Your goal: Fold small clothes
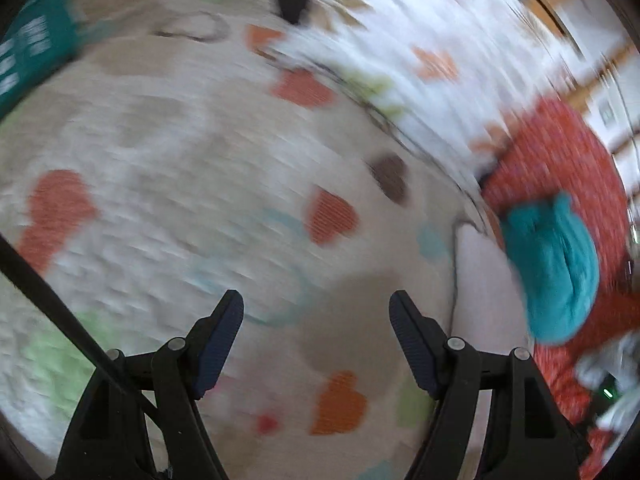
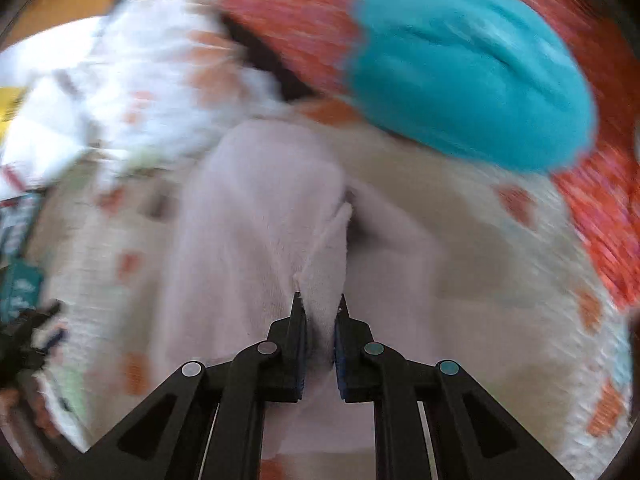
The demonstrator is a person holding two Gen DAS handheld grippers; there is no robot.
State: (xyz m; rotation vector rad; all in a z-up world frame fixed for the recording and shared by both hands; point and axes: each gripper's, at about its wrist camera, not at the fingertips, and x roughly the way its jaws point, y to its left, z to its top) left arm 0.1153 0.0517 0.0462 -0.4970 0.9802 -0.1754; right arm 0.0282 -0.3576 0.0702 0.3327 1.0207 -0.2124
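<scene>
Cloth [image 2: 256,216], pale pink, sits pinched in the right gripper [image 2: 319,304], its long axis running straight ahead from the fingertips over a heart-print blanket [image 2: 500,264]. Beyond it to the right lies a teal garment [image 2: 472,80]. Left gripper [image 1: 316,312] hangs spread wide, holding nothing.
</scene>
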